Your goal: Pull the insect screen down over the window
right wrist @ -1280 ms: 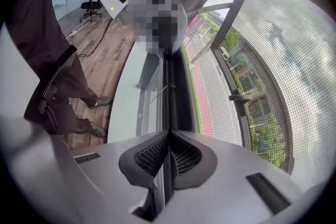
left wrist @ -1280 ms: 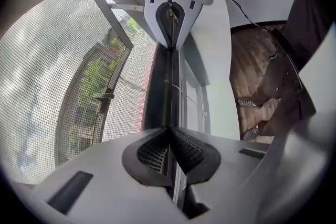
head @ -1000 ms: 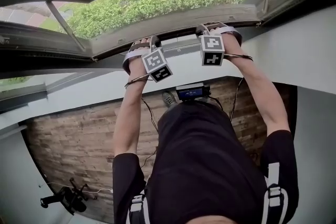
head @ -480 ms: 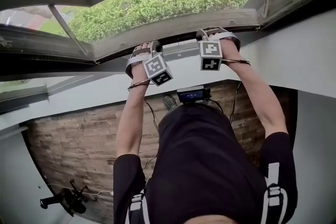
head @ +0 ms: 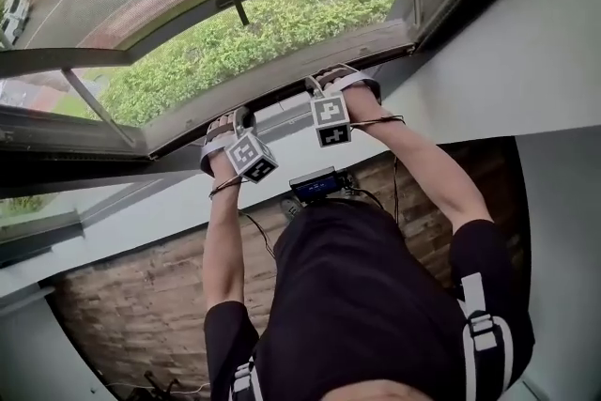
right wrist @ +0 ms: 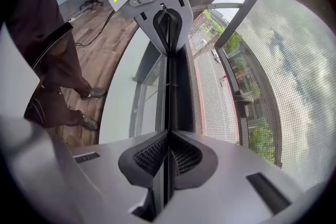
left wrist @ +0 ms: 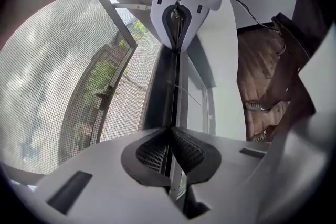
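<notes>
Left gripper (left wrist: 170, 150), right gripper (right wrist: 167, 153) still clamp screen bar (right wrist: 178, 97).

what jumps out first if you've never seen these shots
The left claw and right claw are both pinched shut on the thin edge of the insect screen's bottom rail, side by side near its middle. Beyond the rail spreads the grey mesh, and outside, below, lies a bright green hedge.
</notes>
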A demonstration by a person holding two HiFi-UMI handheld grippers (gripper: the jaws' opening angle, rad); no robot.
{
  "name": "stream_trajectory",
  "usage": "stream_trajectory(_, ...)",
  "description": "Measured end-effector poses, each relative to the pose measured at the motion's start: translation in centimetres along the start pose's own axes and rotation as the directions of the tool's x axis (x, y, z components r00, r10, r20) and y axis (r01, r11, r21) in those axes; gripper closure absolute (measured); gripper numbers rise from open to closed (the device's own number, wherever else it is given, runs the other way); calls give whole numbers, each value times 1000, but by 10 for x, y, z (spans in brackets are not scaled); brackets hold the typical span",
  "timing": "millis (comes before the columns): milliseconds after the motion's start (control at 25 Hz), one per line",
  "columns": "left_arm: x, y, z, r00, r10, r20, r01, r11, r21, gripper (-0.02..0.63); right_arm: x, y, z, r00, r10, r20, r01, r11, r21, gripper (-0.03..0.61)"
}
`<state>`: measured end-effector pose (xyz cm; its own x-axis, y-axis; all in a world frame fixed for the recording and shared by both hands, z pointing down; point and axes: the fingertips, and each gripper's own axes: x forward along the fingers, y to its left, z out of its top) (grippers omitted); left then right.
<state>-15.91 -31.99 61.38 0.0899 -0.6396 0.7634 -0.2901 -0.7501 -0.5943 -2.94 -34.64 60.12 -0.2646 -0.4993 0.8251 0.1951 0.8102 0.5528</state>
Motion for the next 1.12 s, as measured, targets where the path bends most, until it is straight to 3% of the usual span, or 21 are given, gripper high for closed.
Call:
stream_trajectory(400, 1, 4, 8, 999, 32, 7, -32, 999, 23, 592, -5, -2, -7, 999, -33, 1, 34, 999, -19, 557)
stream_trajectory(680, -3, 2, 6, 999, 45, -5, -45, 998, 48, 589, -5, -1, -5, 996, -92, -21, 90, 992, -88, 555)
stream_trajectory(840, -3, -2, 3, 1000, -3, 25, 4, 999, -38, 567, -3, 1, -5, 997, -78, 7, 78, 997, 7, 555)
stream_trajectory(960, -4, -6, 4, 995, -75, 72, 83, 990, -115, 506, -4, -2, -8, 998, -52, 41, 48, 994, 96, 555)
stream_trajectory(1120, -4, -16, 3, 996, -84, 15, 84, 996, -14, 456, -8, 1, -9, 997, -42, 66, 34, 992, 122, 553)
